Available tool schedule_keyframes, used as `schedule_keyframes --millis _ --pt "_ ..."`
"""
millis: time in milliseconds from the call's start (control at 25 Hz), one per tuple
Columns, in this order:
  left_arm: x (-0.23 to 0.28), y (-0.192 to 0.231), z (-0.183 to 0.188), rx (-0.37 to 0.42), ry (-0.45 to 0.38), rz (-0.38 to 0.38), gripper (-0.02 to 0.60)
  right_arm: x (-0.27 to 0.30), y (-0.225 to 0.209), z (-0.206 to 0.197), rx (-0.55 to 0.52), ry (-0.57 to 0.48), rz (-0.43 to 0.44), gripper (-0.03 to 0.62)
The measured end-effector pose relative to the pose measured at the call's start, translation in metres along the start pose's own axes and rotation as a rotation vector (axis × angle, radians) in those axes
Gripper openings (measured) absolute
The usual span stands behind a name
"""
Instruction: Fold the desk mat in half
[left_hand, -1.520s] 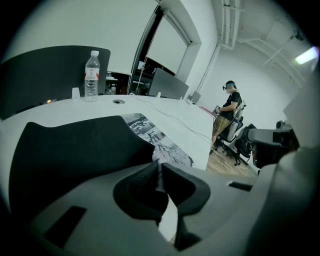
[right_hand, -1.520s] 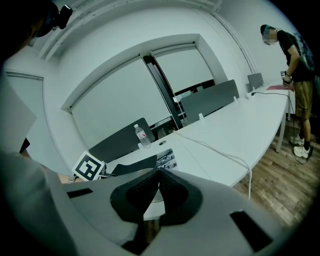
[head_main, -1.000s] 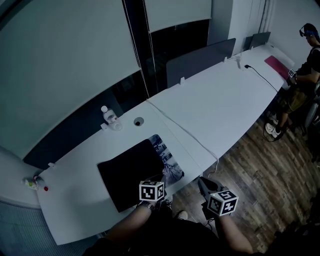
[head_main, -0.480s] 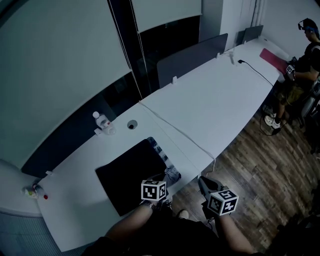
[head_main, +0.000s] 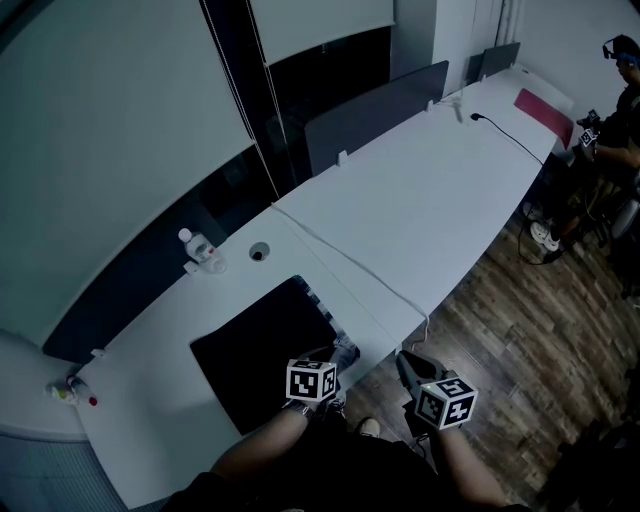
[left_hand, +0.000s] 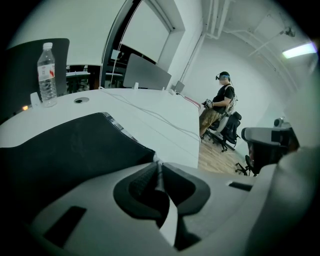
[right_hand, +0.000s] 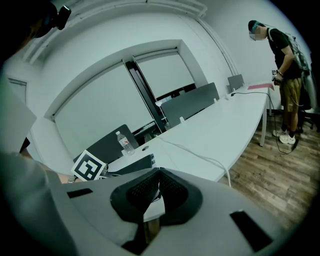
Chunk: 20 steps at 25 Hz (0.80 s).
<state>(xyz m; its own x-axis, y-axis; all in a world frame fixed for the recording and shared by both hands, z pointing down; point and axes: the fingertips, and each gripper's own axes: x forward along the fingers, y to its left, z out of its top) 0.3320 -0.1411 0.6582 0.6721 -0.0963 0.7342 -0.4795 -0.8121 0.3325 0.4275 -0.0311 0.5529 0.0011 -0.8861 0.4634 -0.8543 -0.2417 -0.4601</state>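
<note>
The desk mat (head_main: 262, 345) lies on the white desk (head_main: 420, 215) near its front edge, folded over so that its black underside faces up. A thin strip of its patterned face (head_main: 322, 305) shows along the right side. My left gripper (head_main: 335, 354) is shut on the mat's near right edge; in the left gripper view the thin edge of the mat (left_hand: 65, 150) runs between the pads of the left gripper (left_hand: 159, 169). My right gripper (head_main: 405, 362) hangs off the desk's front edge over the floor. The right gripper (right_hand: 159, 172) has its jaws together with nothing in them.
A water bottle (head_main: 190, 243) and a round cable hole (head_main: 259, 254) lie behind the mat. A white cable (head_main: 350, 265) crosses the desk and drops off its edge. Grey dividers (head_main: 375, 115) line the back. A person (head_main: 612, 90) stands at the far right by a pink mat (head_main: 545, 112).
My left gripper has drawn the mat's edge a little further left over the black side, so less of the patterned face shows. The right gripper has kept its place.
</note>
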Motion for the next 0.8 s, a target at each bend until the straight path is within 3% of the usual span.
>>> schedule_keyframes --millis 800 --pt "0.021 -0.009 0.005 0.038 0.037 0.007 0.04 -0.019 -0.027 0.001 0.039 -0.012 -0.054 0.023"
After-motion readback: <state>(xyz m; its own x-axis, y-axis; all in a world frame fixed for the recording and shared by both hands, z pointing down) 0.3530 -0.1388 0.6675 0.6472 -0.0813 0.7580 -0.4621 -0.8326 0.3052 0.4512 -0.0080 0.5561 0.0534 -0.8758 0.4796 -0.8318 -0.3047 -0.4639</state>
